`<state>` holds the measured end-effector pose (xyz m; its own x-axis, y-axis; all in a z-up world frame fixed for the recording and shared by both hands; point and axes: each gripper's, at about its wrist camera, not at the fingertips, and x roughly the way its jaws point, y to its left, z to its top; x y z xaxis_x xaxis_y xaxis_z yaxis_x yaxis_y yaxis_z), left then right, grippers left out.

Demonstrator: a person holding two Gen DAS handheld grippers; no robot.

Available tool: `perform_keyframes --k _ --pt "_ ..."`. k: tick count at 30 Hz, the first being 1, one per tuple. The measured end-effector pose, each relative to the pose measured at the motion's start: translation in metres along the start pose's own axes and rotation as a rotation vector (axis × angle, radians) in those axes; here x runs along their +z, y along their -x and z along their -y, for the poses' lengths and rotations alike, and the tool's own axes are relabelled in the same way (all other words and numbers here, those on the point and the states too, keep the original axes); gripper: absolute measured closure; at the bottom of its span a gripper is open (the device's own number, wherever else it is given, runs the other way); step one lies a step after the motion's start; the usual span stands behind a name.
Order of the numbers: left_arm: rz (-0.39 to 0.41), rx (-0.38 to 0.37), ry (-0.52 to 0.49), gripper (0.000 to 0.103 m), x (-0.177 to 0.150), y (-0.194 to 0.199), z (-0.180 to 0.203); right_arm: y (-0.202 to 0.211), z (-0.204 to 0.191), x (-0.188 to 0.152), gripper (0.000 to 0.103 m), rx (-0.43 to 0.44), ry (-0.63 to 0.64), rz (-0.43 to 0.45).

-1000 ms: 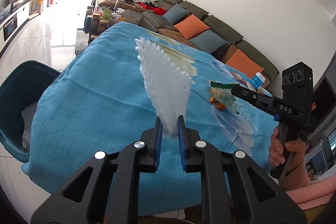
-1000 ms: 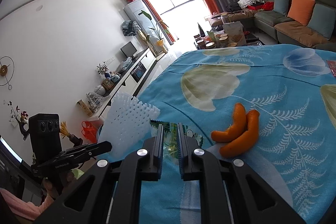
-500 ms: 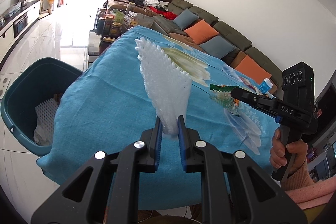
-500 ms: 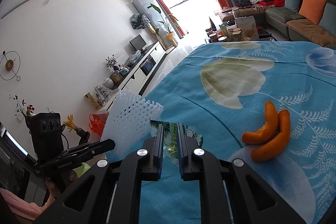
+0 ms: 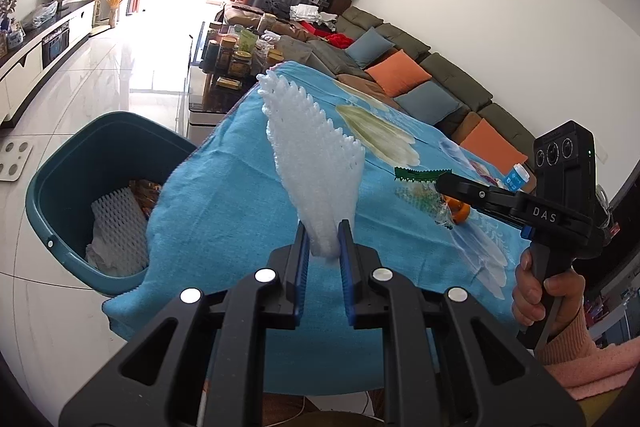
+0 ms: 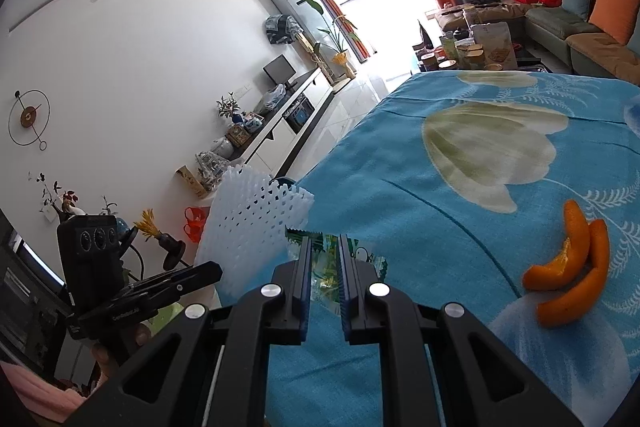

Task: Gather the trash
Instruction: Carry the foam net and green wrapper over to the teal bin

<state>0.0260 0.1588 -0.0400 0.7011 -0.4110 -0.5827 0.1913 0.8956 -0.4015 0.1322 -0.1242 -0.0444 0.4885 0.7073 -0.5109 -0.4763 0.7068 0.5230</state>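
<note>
Both grippers carry trash above the table's left edge, toward the teal bin [image 5: 60, 187]: the left gripper [image 5: 324, 247] clamps white foam netting [image 5: 316, 163], the right gripper [image 6: 325, 259] pinches a green wrapper [image 6: 326, 269].

Left gripper [image 5: 323, 247] clamping white foam net [image 5: 316, 163], teal bin [image 5: 60, 183] beside table

A bench [image 6: 400, 187] draped in a blue flower-print cloth [image 5: 240, 187] carries two orange peel pieces [image 6: 568, 275] at its right. On the floor [image 5: 100, 75] to its left stands a teal bin [image 5: 60, 187].
</note>
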Motion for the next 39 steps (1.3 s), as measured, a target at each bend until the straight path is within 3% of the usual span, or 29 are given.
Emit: perform_keyframes --k 39 --pt "0.086 0.158 0.102 0.088 0.006 0.042 -0.053 -0.069 -0.053 0.022 0.092 0.136 0.104 -0.079"
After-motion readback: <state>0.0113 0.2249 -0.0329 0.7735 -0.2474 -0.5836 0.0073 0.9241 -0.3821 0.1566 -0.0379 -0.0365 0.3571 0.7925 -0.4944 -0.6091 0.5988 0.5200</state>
